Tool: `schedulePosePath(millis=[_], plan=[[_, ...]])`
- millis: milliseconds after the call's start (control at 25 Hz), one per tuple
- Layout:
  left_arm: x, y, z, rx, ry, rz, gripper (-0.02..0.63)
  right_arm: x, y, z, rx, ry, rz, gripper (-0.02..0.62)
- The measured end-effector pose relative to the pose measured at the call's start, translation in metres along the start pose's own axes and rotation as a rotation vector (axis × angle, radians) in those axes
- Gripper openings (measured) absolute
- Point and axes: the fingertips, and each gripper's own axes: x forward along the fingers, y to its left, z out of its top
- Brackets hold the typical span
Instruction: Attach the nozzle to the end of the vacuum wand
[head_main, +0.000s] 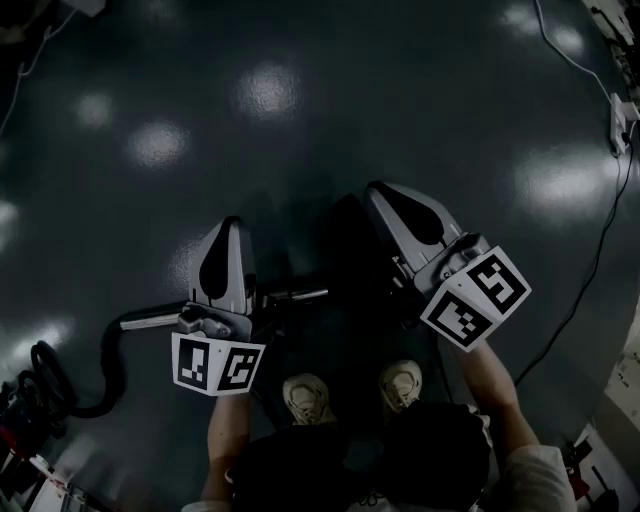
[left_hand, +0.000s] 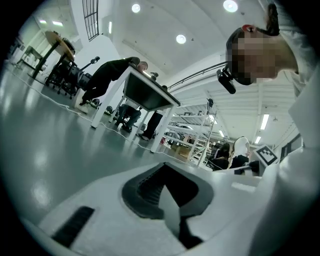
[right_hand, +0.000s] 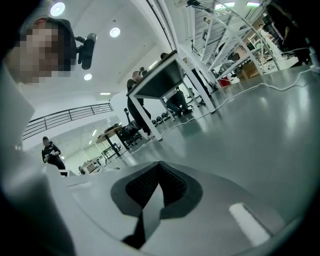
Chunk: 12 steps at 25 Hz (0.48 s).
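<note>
- Left gripper (head_main: 231, 222) was shut with nothing in it; right gripper (head_main: 378, 188) the same, jaws together on air
- Vacuum wand (head_main: 298, 295) lay on the floor (head_main: 300, 110) beneath my left gripper, long axis running across me from left to right, hose (head_main: 108, 372) curling off to my left
- Its free end sat in the gap between the two grippers (left one judged nearer)
- Nozzle: could not make it out in any view

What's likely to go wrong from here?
Left gripper and right gripper are shut and empty; approaching the wand like that would just knock it.
No nozzle shows in the dark head view, so a wrong grab is possible.
Wand lies by the shoes; a step could kick it.
</note>
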Motion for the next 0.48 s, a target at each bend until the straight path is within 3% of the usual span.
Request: schedulePosePath(millis=[80, 240, 360, 480], plan=[[0.0, -0.019, 0.058, -0.012, -0.039, 0.021, 0.002, -0.02, 0.026, 0.044, -0.002, -0.001, -0.015, 0.008], [-0.013, -0.097, 0.214, 0.0, -0.107, 0.022, 0.002, -0.072, 0.112, 0.166, -0.039, 0.005, -0.05, 0.008], [-0.03, -0.183, 0.342, -0.02, -0.129, 0.016, 0.002, -0.122, 0.201, 0.262, 0.016, 0.022, -0.069, 0.008], [-0.058, -0.283, 0.478, 0.019, -0.133, -0.005, 0.002, -0.182, 0.304, 0.367, 0.029, 0.024, -0.093, 0.007]])
